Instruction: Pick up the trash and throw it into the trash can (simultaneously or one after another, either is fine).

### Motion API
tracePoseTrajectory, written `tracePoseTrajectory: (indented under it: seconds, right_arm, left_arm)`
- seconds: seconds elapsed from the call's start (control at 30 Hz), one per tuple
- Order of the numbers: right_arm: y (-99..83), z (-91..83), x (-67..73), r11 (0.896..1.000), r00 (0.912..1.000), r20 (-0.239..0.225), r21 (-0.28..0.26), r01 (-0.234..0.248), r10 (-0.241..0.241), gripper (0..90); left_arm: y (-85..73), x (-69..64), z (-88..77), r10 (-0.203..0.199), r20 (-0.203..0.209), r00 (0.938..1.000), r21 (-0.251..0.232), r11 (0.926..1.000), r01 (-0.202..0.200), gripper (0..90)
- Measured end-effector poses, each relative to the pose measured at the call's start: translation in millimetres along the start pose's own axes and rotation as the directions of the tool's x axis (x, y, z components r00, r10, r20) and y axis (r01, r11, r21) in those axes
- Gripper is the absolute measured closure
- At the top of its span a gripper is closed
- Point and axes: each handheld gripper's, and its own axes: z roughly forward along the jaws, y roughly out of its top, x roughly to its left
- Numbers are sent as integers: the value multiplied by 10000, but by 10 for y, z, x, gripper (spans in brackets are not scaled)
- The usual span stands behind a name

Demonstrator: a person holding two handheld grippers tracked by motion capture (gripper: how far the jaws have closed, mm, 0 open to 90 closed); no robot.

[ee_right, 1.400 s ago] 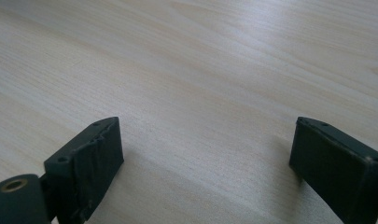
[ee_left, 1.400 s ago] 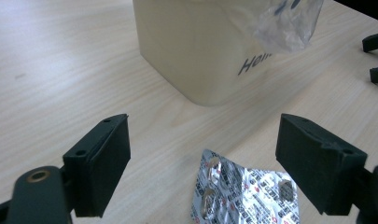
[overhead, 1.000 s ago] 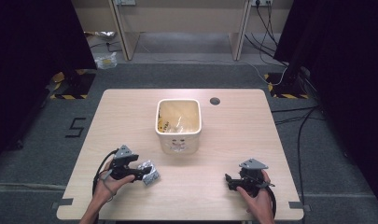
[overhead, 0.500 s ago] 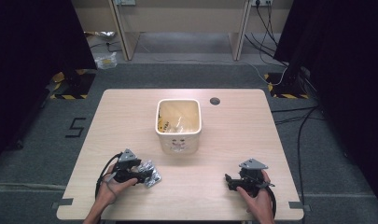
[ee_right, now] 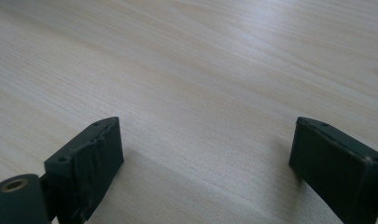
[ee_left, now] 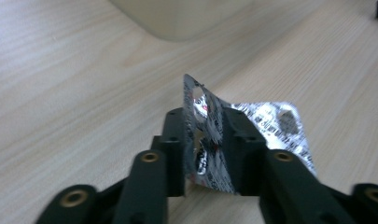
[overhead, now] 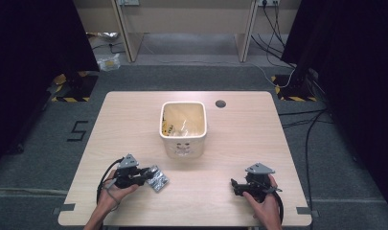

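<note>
High view: left tongs (overhead: 144, 175) low at the near-left of the worktop (overhead: 134, 120), tips at a crumpled silver blister pack (overhead: 157, 178) lying there. A cream bin (overhead: 183, 143) stands mid-worktop, well beyond the pack, with wrappers already inside. Right tongs (overhead: 235, 186) rest at the near-right, well apart from pack and bin.

Left gripper view: the left tongs (ee_left: 207, 149) have just been closing, and the blister pack (ee_left: 214, 135) is between them. Both jaws press on its raised, folded edge; the rest of the foil trails off to the right, against the worktop (ee_left: 60, 70). Clamped on the pack, then. The bin's (ee_left: 186, 18) base shows at the top.

Right gripper view: right tongs (ee_right: 207, 149) stand wide apart, nothing between them, bare worktop (ee_right: 200, 60) under them.

Judgement: the step in hand is the pick-up, grip just made, pack not yet lifted. Next move likely a lift clear of the worktop, a carry forward and to the right over the bin's rim, then release. The hold is on a thin, bent edge, so the foil may slip or fold further; a slow, steady lift seems wise.
</note>
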Motion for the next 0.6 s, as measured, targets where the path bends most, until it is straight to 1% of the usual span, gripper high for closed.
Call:
tracePoseTrajectory:
  seconds: [0.2,0.27,0.37,0.4,0.47,0.6]
  right_arm:
    - [0,0,0,10000,10000,5,-2,1,-1,98]
    - [0,-1,-1,10000,10000,7,-5,15,-15,98]
    - [0,0,0,10000,10000,-2,-2,-1,1,98]
    - [0,0,0,10000,10000,-2,-2,-1,1,98]
    - [0,0,0,10000,10000,-2,0,-3,3,98]
    - [0,0,0,10000,10000,-1,-2,-4,4,98]
  left_arm:
    - [49,-50,-60,284,-76,9996,-196,9994,-286,806]
    - [69,-74,-81,377,-82,9993,-208,9991,-379,813]
    - [103,-110,-116,619,-235,9978,-293,9976,-626,818]
    - [103,-110,-116,619,-235,9978,-293,9976,-626,820]
    - [134,-128,-160,790,-286,9965,-331,9963,-799,823]
    - [164,-141,-206,884,-351,9955,-452,9949,-900,826]
